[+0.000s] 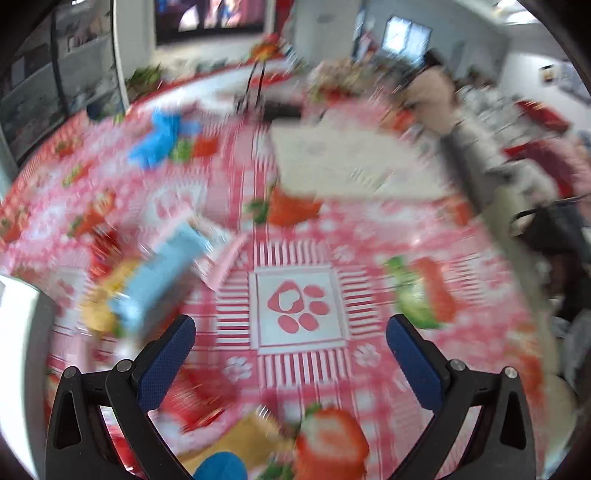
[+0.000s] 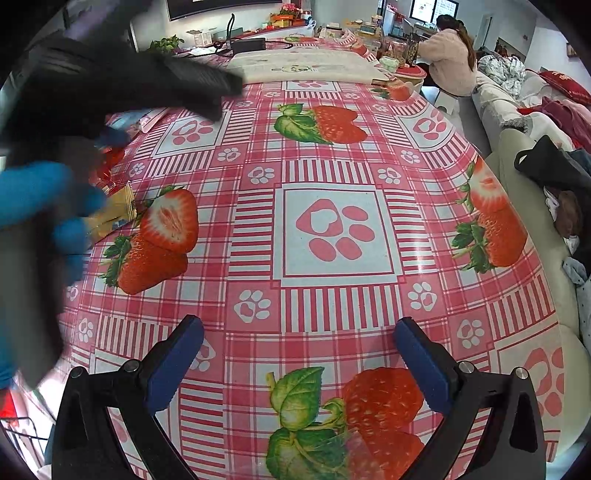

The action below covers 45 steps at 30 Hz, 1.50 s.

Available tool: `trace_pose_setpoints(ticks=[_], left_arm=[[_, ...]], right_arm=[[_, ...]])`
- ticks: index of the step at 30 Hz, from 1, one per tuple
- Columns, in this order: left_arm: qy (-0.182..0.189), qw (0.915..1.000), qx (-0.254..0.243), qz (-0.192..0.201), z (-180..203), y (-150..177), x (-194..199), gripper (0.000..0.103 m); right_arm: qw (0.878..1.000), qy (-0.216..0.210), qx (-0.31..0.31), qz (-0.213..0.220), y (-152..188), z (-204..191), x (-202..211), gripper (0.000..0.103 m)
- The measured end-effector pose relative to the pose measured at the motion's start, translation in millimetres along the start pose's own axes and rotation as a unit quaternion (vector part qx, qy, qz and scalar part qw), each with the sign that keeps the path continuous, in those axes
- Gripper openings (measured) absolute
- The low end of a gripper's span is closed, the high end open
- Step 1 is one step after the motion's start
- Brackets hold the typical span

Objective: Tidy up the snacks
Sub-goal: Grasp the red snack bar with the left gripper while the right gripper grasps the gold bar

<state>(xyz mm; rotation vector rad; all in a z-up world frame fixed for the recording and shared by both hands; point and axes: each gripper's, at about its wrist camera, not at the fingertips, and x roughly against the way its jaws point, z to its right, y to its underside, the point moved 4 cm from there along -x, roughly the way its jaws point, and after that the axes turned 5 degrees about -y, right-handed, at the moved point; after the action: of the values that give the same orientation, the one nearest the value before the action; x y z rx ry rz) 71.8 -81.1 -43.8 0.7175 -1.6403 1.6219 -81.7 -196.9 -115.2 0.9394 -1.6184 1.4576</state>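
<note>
The counter (image 2: 332,155) is patterned; both the left gripper (image 1: 291,343) and right gripper (image 2: 299,343) are released, empty. Blurred snack packets (image 1: 159,273) risk being mis-grasped.

Bare worktop (image 2: 332,177) ahead of both spread tongs, hemmed left by a snack pile (image 1: 147,280), the gloved left hand (image 2: 44,206), and far off a cream mat (image 2: 314,66).

A bench (image 2: 332,229) is covered by a pink strawberry-print cloth. A dark screen (image 1: 210,18) is mounted on the white far wall; a sofa (image 2: 517,155) is piled with clothes.
</note>
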Motion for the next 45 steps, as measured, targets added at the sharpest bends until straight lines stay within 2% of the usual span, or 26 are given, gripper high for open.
trace_pose_setpoints(ticks=[2, 4, 9, 11, 14, 16, 19, 23, 29, 33, 35, 36, 37, 39, 41, 42, 44, 45], left_arm=[[0.006, 0.9997, -0.016, 0.017, -19.4, 9.9, 30.0, 0.103], [-0.015, 0.9996, -0.022, 0.012, -49.0, 33.7, 44.5, 0.103], [-0.058, 0.9974, 0.005, -0.041, -110.9, 96.8, 32.4, 0.103], [-0.057, 0.9959, 0.021, -0.067, -123.5, 115.4, 23.6, 0.103], [-0.058, 0.9950, 0.031, -0.076, -129.7, 127.3, 14.6, 0.103], [-0.080, 0.9946, 0.009, -0.066, -128.2, 127.3, 10.4, 0.103], [-0.076, 0.9953, 0.007, -0.060, -127.6, 124.2, 6.6, 0.103], [-0.074, 0.9953, 0.005, -0.061, -127.8, 117.5, 3.3, 0.103], [-0.073, 0.9956, 0.005, -0.058, -128.1, 118.8, 3.3, 0.103], [-0.073, 0.9954, 0.004, -0.062, -127.6, 118.4, 2.5, 0.103], [-0.074, 0.9951, 0.006, -0.066, -127.7, 118.1, 1.5, 0.103], [-0.076, 0.9946, 0.008, -0.070, -127.5, 117.5, 1.2, 0.103], [-0.078, 0.9941, 0.011, -0.074, -127.3, 116.8, 0.8, 0.103], [-0.083, 0.9931, 0.018, -0.081, -126.6, 114.9, -0.1, 0.103], [-0.087, 0.9925, 0.025, -0.082, -126.0, 114.2, -0.9, 0.103], [-0.089, 0.9923, 0.029, -0.081, -126.1, 114.6, -0.7, 0.103], [-0.092, 0.9923, 0.028, -0.078, -126.5, 116.5, 1.2, 0.103], [-0.093, 0.9923, 0.028, -0.077, -127.8, 118.2, 2.7, 0.103]], right_arm=[[1.000, 0.000, 0.001, 0.004, 0.6, 0.1, 0.5, 0.103], [1.000, 0.000, 0.001, 0.005, 2.1, -0.5, 1.5, 0.103], [1.000, 0.003, 0.000, 0.015, 5.8, -1.9, 4.4, 0.103], [1.000, 0.004, -0.002, 0.014, 6.6, -2.4, 5.2, 0.103], [1.000, 0.015, -0.017, -0.012, 1.6, -3.4, 3.5, 0.103], [0.999, 0.002, -0.030, -0.030, -6.4, -12.7, 1.9, 0.103], [0.998, -0.051, -0.034, -0.024, -20.9, -39.9, 6.4, 0.103], [0.997, -0.075, -0.030, -0.021, -55.1, -91.0, 1.1, 0.103], [0.997, -0.044, 0.001, -0.056, -76.1, -132.2, -42.7, 0.103], [0.997, -0.049, 0.030, -0.047, -72.7, -118.6, -37.8, 0.103], [0.996, -0.059, 0.028, -0.057, -65.0, -101.1, -36.4, 0.103], [0.997, -0.048, 0.024, -0.060, -61.2, -91.3, -36.6, 0.103], [0.997, -0.003, 0.031, -0.066, -55.6, -77.2, -37.8, 0.103], [0.998, -0.014, 0.020, -0.051, -51.5, -64.6, -31.5, 0.103], [0.998, 0.004, -0.010, -0.060, -47.8, -52.2, -28.0, 0.103], [0.998, -0.007, -0.024, -0.059, -48.1, -50.9, -25.6, 0.103], [0.994, -0.062, -0.066, -0.059, -53.5, -58.9, -22.0, 0.103], [0.992, -0.074, -0.075, -0.063, -57.2, -63.6, -22.9, 0.103]])
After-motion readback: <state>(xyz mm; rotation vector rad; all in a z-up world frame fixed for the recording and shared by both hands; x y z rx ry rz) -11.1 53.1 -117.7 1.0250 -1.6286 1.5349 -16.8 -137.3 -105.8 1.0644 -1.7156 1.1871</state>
